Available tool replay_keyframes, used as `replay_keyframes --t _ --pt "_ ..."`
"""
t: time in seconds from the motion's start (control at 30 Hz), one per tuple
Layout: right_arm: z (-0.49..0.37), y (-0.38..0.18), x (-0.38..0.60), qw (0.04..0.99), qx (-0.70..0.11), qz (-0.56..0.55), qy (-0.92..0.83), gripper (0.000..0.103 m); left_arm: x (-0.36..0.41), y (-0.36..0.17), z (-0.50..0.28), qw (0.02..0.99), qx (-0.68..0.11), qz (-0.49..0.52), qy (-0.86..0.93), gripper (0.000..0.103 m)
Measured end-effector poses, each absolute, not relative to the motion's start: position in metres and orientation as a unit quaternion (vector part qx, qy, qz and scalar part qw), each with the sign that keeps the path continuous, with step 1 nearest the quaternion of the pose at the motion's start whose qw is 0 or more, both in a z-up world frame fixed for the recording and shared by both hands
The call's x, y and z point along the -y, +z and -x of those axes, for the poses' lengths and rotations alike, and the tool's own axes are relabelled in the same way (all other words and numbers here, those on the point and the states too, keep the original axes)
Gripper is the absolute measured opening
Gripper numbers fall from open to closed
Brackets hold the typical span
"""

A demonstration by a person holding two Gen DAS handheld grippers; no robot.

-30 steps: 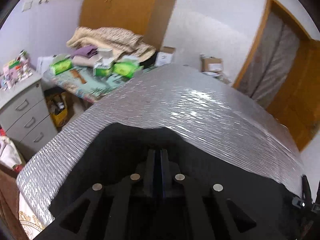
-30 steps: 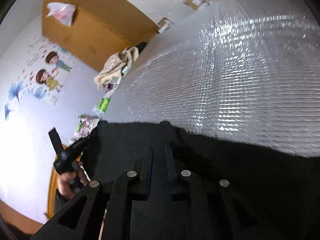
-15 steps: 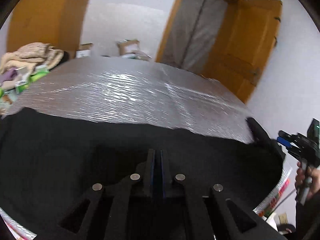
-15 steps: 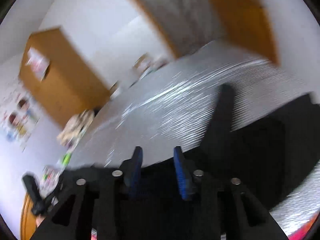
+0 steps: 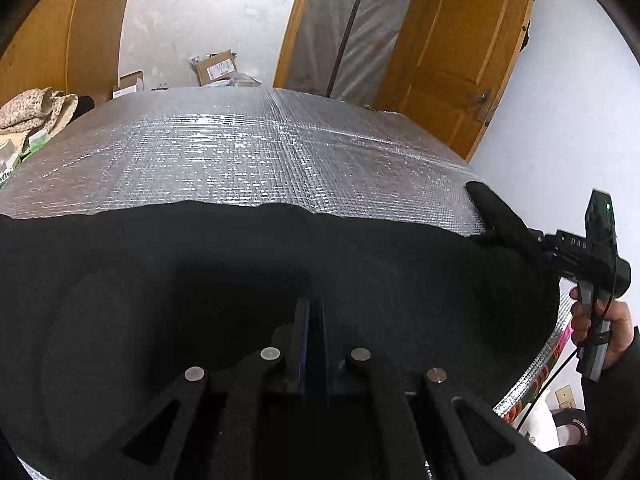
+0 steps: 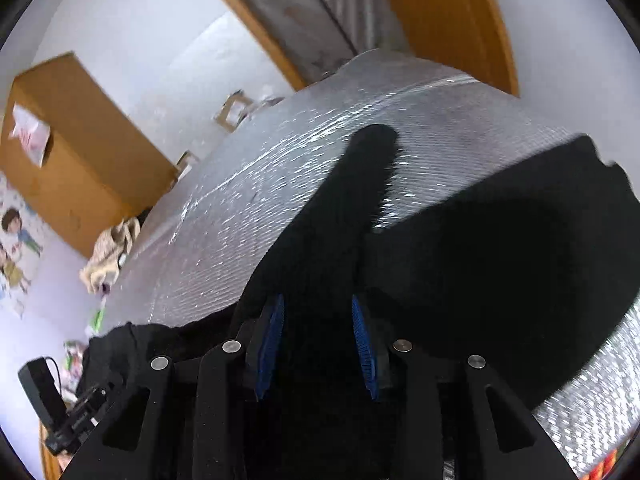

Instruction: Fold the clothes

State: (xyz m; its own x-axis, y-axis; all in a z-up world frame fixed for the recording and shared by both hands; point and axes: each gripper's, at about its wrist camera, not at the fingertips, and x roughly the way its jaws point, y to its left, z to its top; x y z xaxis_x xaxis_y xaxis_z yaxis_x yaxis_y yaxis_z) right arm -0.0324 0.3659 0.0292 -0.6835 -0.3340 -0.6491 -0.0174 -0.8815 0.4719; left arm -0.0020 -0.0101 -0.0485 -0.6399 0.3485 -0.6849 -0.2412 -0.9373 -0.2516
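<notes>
A black garment point(image 5: 200, 280) lies spread over the near part of a silver foil-covered surface point(image 5: 260, 152). My left gripper point(image 5: 314, 320) is shut, its blue pads pressed together on the garment's near edge. In the right wrist view one sleeve point(image 6: 360, 168) reaches out over the foil point(image 6: 280, 184), and the garment's body point(image 6: 500, 260) lies to its right. My right gripper point(image 6: 318, 340) hovers over the sleeve's base. Its jaws are opening, with black cloth under the gap and the blue pads off it. A hand point(image 5: 622, 322) holds that gripper at the garment's right end.
Beyond the foil surface are a plastic-covered doorway point(image 5: 344, 32), an open wooden door point(image 5: 452, 60) and cardboard boxes point(image 5: 216, 68). A beige blanket pile point(image 5: 36, 108) lies at the far left. A brown wardrobe point(image 6: 68, 140) stands against the wall.
Both views have swung toward the door side. The right jaws went from nearly shut on the cloth to wide apart. The garment now lies lower and wider, with a sleeve stretched out.
</notes>
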Motion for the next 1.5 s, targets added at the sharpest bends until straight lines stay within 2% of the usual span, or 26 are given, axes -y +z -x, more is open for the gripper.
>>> replay_keyframes --t 0.17,0.47,0.73,1.07,1.17,1.23,1.27,1.5 --pt "0.043 0.043 -0.346 0.113 0.182 -0.376 -0.902 0.037 0.012 -0.05 0.003 0.162 0.072 0.395 0.901 0.005" --pt "0.066 0.034 -0.377 0.101 0.257 -0.388 -0.879 0.037 0.015 -0.054 0.005 0.166 0.077 0.395 0.9 0.005" --pt "0.069 0.055 -0.402 0.08 0.273 -0.353 -0.891 0.036 0.016 -0.055 0.007 0.167 0.081 0.393 0.9 0.005" --pt "0.098 0.029 -0.398 0.103 0.291 -0.396 -0.865 0.036 0.017 -0.057 0.01 0.17 0.086 0.391 0.901 0.005" --pt "0.105 0.026 -0.4 0.103 0.293 -0.4 -0.862 0.025 0.018 -0.058 0.01 0.171 0.088 0.389 0.901 0.005" --pt "0.107 0.028 -0.398 0.105 0.282 -0.396 -0.868 0.011 0.019 -0.059 0.01 0.172 0.089 0.388 0.901 0.005" --pt "0.107 0.029 -0.397 0.108 0.278 -0.395 -0.869 0.008 0.019 -0.059 0.011 0.172 0.09 0.388 0.901 0.005" --pt "0.104 0.033 -0.397 0.114 0.274 -0.384 -0.874 0.006 0.019 -0.06 0.01 0.173 0.092 0.387 0.901 0.005"
